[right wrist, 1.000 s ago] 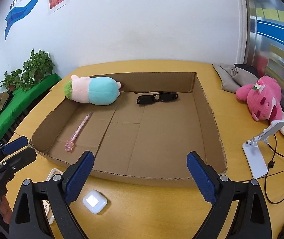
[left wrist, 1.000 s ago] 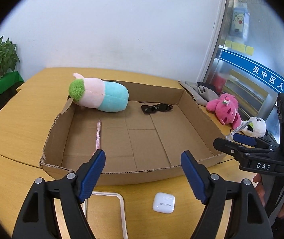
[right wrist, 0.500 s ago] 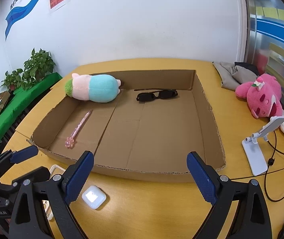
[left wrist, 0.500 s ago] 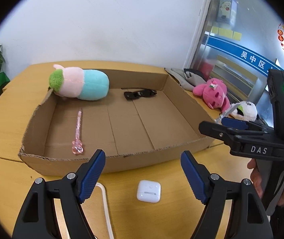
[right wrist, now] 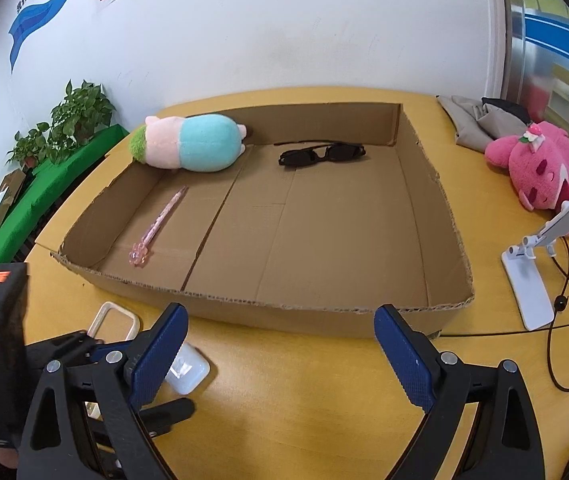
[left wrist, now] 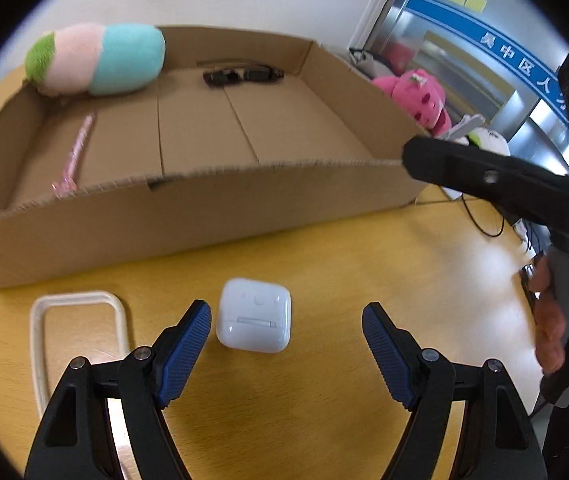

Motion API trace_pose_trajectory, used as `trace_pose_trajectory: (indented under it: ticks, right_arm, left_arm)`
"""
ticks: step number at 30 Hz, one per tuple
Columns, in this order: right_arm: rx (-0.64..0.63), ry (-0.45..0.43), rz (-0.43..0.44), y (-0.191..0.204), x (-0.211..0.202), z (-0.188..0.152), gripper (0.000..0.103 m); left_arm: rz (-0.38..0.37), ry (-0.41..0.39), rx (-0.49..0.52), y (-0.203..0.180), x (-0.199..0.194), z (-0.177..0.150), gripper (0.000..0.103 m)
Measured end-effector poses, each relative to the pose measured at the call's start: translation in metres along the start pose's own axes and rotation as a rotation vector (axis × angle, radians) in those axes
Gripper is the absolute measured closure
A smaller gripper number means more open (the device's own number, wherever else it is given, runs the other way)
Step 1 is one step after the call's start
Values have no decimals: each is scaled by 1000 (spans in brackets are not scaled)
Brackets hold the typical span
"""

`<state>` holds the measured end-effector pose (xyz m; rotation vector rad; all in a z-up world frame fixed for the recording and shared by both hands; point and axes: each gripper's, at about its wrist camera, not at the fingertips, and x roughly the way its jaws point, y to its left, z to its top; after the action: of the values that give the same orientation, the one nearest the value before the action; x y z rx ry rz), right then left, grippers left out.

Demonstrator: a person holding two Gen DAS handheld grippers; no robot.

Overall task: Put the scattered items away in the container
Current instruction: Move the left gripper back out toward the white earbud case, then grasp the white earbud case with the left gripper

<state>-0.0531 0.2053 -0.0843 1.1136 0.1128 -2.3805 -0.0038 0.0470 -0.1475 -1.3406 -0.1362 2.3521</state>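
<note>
left gripper [left wrist: 284, 344] hangs wide open over the white earbud case [left wrist: 254, 316] on the table just outside the cardboard box's [left wrist: 188, 208] near wall, lined up to grab it, while the right gripper [right wrist: 280, 350] waits open and empty

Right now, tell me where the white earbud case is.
In the left wrist view the white earbud case lies on the yellow table, outside the cardboard box, between the left gripper fingers and right of the cream phone case.
</note>
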Motion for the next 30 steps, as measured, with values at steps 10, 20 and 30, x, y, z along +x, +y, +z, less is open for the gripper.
trace_pose_trajectory:
  ticks: [10, 20, 30]
  right_arm:
    - [-74, 200, 149, 18, 38, -28, 6]
    - [-149, 298, 269, 47, 61, -43, 11]
    - [-248, 419, 380, 76, 72, -65, 35]
  left_arm:
    - [70, 43, 78, -4, 12, -11, 44]
    - [27, 57, 132, 3, 5, -18, 61]
    - [-72, 88, 335, -18, -3, -42, 61]
